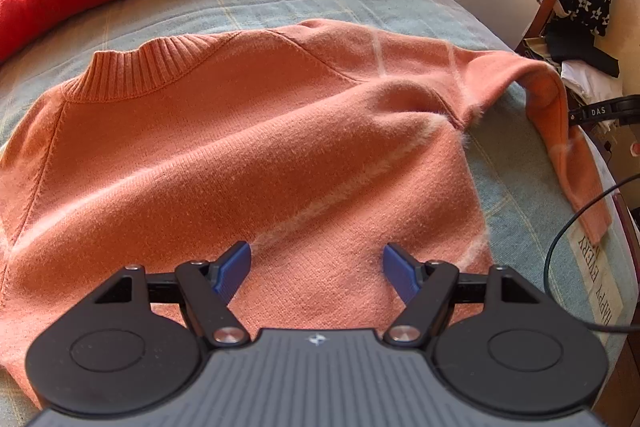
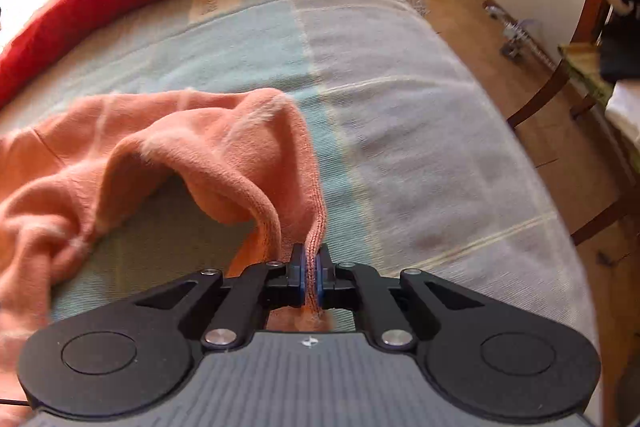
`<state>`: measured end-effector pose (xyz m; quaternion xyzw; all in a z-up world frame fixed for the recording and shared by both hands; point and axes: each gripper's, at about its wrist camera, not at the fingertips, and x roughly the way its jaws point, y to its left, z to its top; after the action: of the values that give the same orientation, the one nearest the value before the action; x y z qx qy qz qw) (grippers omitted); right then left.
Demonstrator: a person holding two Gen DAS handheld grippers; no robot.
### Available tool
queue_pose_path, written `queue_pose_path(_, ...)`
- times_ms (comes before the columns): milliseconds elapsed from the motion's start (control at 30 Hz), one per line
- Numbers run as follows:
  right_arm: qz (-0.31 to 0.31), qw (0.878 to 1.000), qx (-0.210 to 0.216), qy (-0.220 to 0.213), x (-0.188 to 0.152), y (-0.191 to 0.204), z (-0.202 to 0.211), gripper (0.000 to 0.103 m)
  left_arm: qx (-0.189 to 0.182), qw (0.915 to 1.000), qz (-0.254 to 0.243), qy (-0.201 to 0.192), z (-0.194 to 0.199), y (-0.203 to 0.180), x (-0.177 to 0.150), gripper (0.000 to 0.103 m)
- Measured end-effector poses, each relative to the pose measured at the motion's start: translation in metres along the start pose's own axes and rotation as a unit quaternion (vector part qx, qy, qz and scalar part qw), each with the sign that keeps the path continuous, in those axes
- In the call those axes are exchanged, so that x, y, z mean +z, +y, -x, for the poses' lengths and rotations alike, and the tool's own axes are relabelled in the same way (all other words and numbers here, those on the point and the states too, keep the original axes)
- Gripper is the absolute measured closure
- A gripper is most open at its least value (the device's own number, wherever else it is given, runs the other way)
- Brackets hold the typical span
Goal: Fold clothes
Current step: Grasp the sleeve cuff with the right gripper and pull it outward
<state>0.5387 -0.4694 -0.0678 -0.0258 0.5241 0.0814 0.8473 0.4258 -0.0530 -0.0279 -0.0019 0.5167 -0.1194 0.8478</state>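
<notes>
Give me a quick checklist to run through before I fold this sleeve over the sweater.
1. Right claw shut on the sleeve cuff: ok.
2. Left claw open and free above the sweater's lower body: ok.
3. Sweater body flat: not ok, a ridge crosses the middle.
4. Sleeve lifted off the bed: ok, though its upper part is bunched.
5. Other sleeve laid out: cannot tell, out of view.
6. Black cable at the bed edge clear of the sweater: ok.
</notes>
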Motion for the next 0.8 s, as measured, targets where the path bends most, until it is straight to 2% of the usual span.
queue_pose_path(200,0.094,0.989,-0.110,0.011,0.034,-0.021,-0.019,0.097,0.001,1.0000,0.002,-0.001,0.002,0.002,0.001,0.029)
queue_pose_path(400,0.152,0.975,-0.162,0.014,0.063,-0.027,-0.036,0.095,0.002,1.0000,0.005,-0.003,0.003,0.006,0.003,0.029)
queue_pose_path(467,0.168,0.970,-0.173,0.023,0.066,-0.026,-0.047,0.091,0.003,1.0000,0.007,-0.004,0.003,0.007,0.003,0.030)
queue_pose_path(500,0.170,0.968,-0.180,0.027,0.066,-0.025,-0.051,0.085,0.004,0.9999,0.009,-0.004,0.003,0.008,0.003,0.030)
queue_pose_path(567,0.163,0.968,-0.188,0.024,0.065,-0.027,-0.052,0.080,0.004,0.9999,0.012,-0.003,0.003,0.010,0.001,0.029)
queue_pose_path(667,0.117,0.973,-0.198,-0.001,0.058,-0.034,-0.037,0.072,0.005,0.9999,0.014,-0.001,0.004,0.013,0.000,0.029)
queue_pose_path(733,0.080,0.976,-0.203,-0.018,0.048,-0.041,-0.023,0.059,0.006,0.9999,0.016,-0.002,0.004,0.014,0.001,0.030)
queue_pose_path(800,0.039,0.980,-0.195,-0.024,0.033,-0.048,-0.010,0.053,0.006,0.9998,0.018,-0.003,0.004,0.015,0.002,0.030)
